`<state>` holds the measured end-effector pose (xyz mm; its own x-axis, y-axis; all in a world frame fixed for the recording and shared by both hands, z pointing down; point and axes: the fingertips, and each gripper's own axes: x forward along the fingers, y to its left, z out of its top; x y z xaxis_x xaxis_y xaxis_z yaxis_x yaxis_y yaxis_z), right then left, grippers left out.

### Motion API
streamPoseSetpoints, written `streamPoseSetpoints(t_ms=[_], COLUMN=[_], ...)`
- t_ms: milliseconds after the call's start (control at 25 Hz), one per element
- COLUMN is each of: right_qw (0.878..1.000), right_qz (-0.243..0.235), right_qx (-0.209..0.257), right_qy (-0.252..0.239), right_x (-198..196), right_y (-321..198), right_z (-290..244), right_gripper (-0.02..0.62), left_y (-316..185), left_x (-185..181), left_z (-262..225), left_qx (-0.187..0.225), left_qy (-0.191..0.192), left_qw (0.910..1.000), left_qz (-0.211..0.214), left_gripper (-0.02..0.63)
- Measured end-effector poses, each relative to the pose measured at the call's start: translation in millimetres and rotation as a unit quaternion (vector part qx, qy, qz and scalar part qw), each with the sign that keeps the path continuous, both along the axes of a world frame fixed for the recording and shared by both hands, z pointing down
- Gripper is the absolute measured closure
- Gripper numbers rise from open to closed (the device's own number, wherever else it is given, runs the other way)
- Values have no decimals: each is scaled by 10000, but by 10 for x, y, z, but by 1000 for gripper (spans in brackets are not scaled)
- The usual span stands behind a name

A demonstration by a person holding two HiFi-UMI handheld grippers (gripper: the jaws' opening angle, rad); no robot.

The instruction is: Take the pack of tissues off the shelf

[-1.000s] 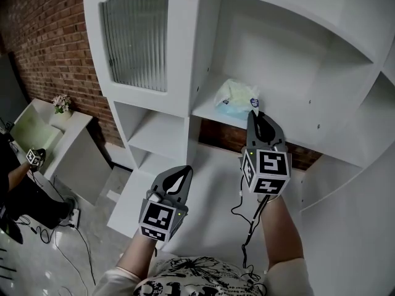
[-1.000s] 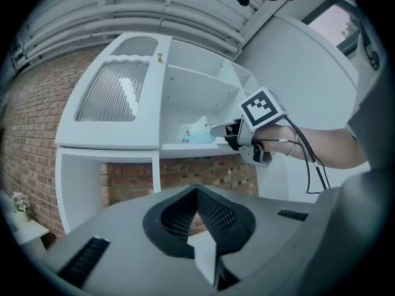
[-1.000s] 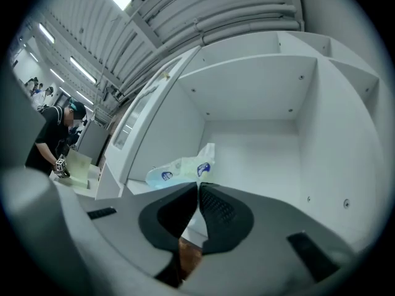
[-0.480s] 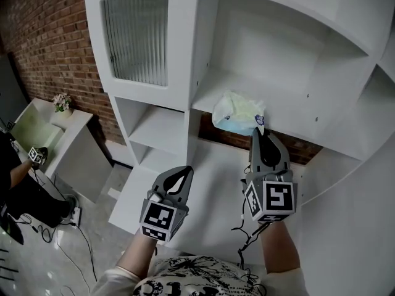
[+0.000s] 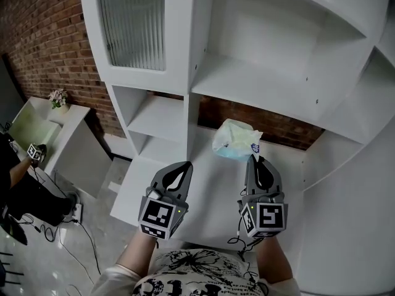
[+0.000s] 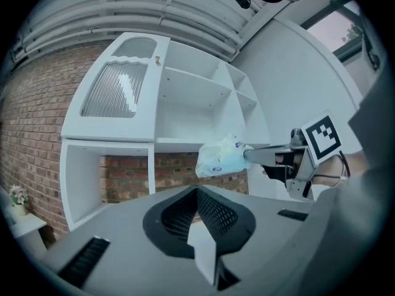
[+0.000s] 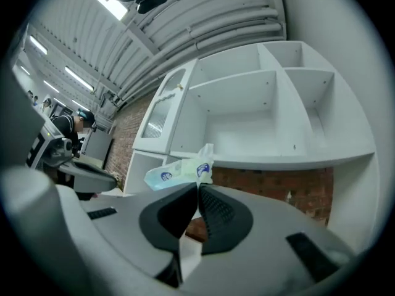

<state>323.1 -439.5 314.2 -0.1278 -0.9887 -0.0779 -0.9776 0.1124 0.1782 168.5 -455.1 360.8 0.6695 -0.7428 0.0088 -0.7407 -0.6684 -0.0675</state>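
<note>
The pack of tissues (image 5: 234, 140), pale green and blue in a crinkled wrapper, hangs in the air below and in front of the white shelf board (image 5: 259, 88). My right gripper (image 5: 255, 160) is shut on the pack's near edge and holds it level. In the right gripper view the pack (image 7: 178, 171) sticks out just past the closed tips (image 7: 197, 185). My left gripper (image 5: 187, 165) is beside it to the left, shut and holding nothing. The left gripper view shows the pack (image 6: 221, 160) to the right, pinched by the right gripper (image 6: 252, 156).
The white shelf unit (image 5: 185, 54) has a ribbed glass door (image 5: 133, 26) at upper left and open compartments (image 5: 157, 125) below. A brick wall (image 5: 49, 48) lies behind. A low white table (image 5: 74, 128) with a flower pot (image 5: 59, 98) and a person's hand (image 5: 18, 165) are at far left.
My right gripper has come down and back toward me, pulling the pack off the shelf board into the air. The left gripper has hardly shifted.
</note>
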Motion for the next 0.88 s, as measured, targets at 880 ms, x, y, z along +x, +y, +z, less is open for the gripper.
streamPoseSetpoints(t_ms=[880], right_qw=[9989], right_qz=[118], right_qx=[-257], right_qy=[-375], right_x=[-123], right_y=[224], right_z=[521], right_gripper=[585], left_y=[76], left_x=[-139], left_z=[227], left_qx=[-141], left_qy=[11], left_qw=[9998], left_qz=[157], left_gripper=[594])
